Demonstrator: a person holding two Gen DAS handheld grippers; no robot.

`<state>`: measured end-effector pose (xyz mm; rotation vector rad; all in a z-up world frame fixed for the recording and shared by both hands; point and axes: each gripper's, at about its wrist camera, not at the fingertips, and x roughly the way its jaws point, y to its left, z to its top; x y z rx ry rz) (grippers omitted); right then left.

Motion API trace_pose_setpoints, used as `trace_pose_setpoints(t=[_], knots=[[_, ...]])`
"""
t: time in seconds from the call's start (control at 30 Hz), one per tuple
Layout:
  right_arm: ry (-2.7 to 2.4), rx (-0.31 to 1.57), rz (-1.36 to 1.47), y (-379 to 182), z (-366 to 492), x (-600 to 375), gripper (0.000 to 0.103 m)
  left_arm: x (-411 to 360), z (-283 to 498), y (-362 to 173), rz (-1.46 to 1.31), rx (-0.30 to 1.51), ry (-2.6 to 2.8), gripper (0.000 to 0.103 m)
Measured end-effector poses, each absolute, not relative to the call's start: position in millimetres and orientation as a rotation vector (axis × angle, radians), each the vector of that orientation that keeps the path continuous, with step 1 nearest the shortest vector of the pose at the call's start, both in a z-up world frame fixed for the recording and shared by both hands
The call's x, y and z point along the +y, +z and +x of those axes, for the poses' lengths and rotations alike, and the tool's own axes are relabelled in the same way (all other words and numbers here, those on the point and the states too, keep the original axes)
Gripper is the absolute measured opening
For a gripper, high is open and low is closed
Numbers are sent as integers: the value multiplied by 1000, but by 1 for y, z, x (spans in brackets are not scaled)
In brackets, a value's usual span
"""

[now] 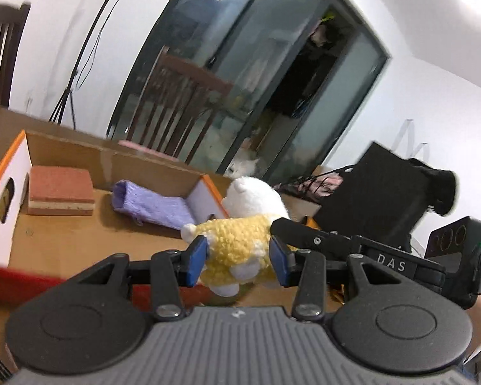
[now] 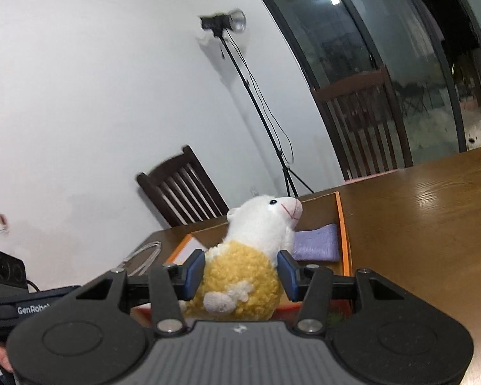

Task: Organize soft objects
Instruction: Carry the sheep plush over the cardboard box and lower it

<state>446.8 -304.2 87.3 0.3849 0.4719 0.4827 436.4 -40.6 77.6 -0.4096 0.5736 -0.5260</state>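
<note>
A plush alpaca (image 1: 240, 240) with a white head and yellow woolly body is held in the air over the near end of an open cardboard box (image 1: 67, 237). My left gripper (image 1: 239, 263) is shut on its body. My right gripper (image 2: 240, 271) is also shut on the alpaca (image 2: 240, 276), gripping its body from the other side; its arm shows in the left wrist view (image 1: 352, 243). Inside the box lie a red-and-cream sponge (image 1: 61, 194) and a purple sock (image 1: 150, 207). The sock (image 2: 317, 242) also shows in the right wrist view.
The box, with orange rim (image 2: 344, 234) and white end walls, sits on a wooden table (image 2: 426, 224). Dark wooden chairs (image 2: 182, 189) stand around it. A light stand (image 2: 256, 102) is by the wall. A black box (image 1: 378, 189) and a coiled cable (image 2: 144, 256) lie on the table.
</note>
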Motion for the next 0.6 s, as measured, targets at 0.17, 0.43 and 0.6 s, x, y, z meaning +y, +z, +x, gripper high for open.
trace_pose_setpoints(t=[0.17, 0.43, 0.6], knots=[[427, 558, 347, 62, 508, -293, 48, -52, 491, 46, -390, 677, -481, 43], [343, 629, 190, 45, 521, -282, 46, -58, 508, 24, -346, 741, -494, 48], [324, 615, 69, 40, 511, -269, 49, -51, 496, 29, -311, 718, -466, 48]])
